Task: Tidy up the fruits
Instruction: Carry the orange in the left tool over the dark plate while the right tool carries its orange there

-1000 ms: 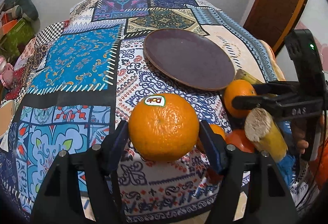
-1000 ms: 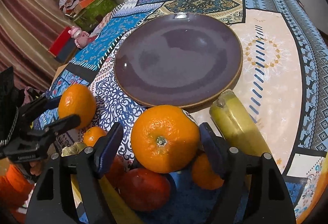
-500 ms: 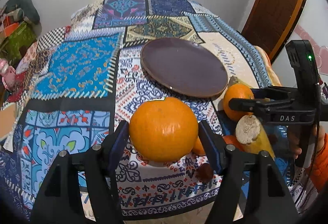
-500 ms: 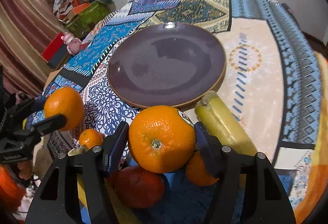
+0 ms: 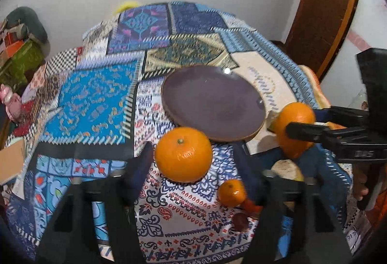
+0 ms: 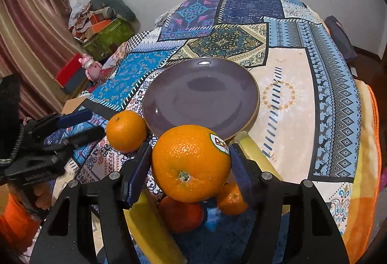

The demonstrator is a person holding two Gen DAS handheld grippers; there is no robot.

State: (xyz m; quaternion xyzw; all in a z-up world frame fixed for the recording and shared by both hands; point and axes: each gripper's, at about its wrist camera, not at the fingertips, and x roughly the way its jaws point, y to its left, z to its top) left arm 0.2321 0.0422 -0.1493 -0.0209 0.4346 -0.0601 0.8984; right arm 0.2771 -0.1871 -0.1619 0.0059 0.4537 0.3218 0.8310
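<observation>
My left gripper [image 5: 192, 151] has its jaws opening. A plain orange [image 5: 183, 154] sits far out at its fingertips, with a gap to the right pad. In the right wrist view that orange [image 6: 126, 131] lies just past the left gripper [image 6: 96, 121], by the near left rim of the purple plate [image 6: 200, 94]. My right gripper [image 6: 190, 150] is shut on a bigger orange with a sticker [image 6: 191, 162], held above the fruit pile. The plate [image 5: 212, 102] holds nothing.
Below the right gripper lie two bananas [image 6: 150, 227], a red-orange fruit [image 6: 180, 213] and a small orange [image 6: 232, 196] on a blue cloth. The patchwork tablecloth [image 6: 302, 94] spreads beyond the plate. A pink toy [image 6: 90, 68] and boxes stand left of the table, a door [image 5: 324, 10] right.
Both grippers have risen. The left orange rolled, stem now up, and slid out toward the fingertips. The right gripper closed on the stickered orange and lifted it off the pile.
</observation>
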